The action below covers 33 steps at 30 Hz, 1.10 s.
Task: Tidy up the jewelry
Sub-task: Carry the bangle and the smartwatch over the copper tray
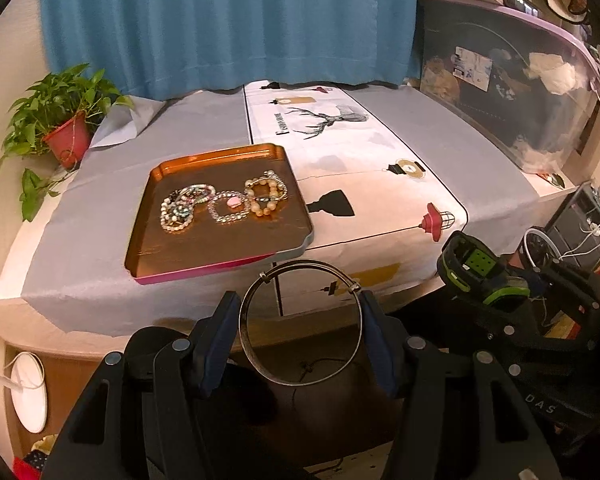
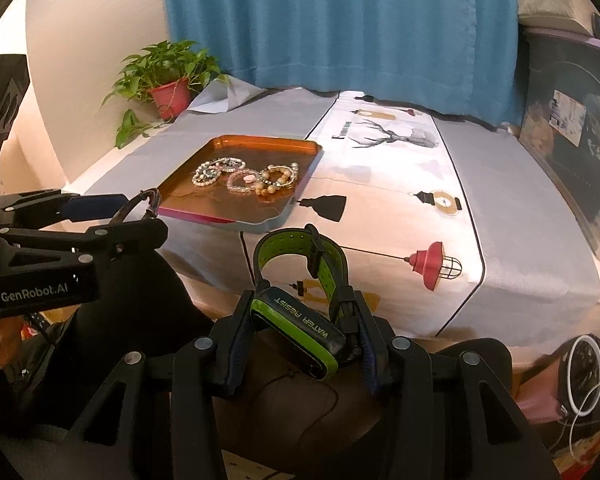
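Observation:
My left gripper (image 1: 300, 322) is shut on a thin metal bangle (image 1: 246, 340), held upright in front of the table's near edge. My right gripper (image 2: 300, 330) is shut on a black and green sports watch (image 2: 300, 314), also short of the table edge; it also shows in the left wrist view (image 1: 478, 266). An orange tray (image 1: 204, 254) sits on the table left of centre and holds several beaded bracelets (image 1: 224, 202). The tray (image 2: 296, 148) and bracelets (image 2: 246, 178) show in the right wrist view, with the left gripper (image 2: 140, 206) and bangle (image 2: 134, 203) just in front of the tray's near corner.
A potted plant (image 1: 66, 136) stands at the table's back left corner. A blue curtain (image 1: 228, 20) hangs behind. A printed runner (image 1: 340, 152) with a deer crosses the grey tablecloth. A large clear storage box (image 1: 512, 92) stands at the right. Cables (image 2: 588, 384) lie below right.

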Motion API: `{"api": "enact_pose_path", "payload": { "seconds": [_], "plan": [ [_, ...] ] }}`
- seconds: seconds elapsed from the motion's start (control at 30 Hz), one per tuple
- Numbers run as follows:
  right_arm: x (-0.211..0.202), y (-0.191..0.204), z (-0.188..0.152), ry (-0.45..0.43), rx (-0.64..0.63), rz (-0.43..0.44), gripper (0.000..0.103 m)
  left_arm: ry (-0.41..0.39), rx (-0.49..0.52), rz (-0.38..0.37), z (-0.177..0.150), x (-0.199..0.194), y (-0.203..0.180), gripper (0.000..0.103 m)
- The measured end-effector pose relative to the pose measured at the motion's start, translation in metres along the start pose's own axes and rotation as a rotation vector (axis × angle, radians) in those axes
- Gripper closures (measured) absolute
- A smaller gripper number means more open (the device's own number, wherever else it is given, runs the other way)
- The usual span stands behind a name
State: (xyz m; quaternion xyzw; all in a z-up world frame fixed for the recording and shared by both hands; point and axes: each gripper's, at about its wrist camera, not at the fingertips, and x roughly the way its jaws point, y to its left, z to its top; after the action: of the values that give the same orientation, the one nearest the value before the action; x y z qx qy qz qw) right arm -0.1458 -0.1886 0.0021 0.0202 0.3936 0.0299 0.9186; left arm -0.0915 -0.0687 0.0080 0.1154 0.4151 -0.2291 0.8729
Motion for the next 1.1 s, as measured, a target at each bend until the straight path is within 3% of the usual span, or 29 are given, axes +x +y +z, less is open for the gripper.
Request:
{"api": "enact_pose_path", "payload": {
  "seconds": [0.57, 1.1],
  "plan": [
    [0.018, 0.005, 0.003, 0.046, -0.028, 0.008, 0.056, 0.014, -0.035, 0.008, 0.001, 0.011, 0.016, 0.048],
    [0.06, 0.017, 0.036, 0.08, -0.086, 0.003, 0.056, 0.006, -0.106, 0.067, 0.029, 0.036, 0.072, 0.048]
  ]
}}
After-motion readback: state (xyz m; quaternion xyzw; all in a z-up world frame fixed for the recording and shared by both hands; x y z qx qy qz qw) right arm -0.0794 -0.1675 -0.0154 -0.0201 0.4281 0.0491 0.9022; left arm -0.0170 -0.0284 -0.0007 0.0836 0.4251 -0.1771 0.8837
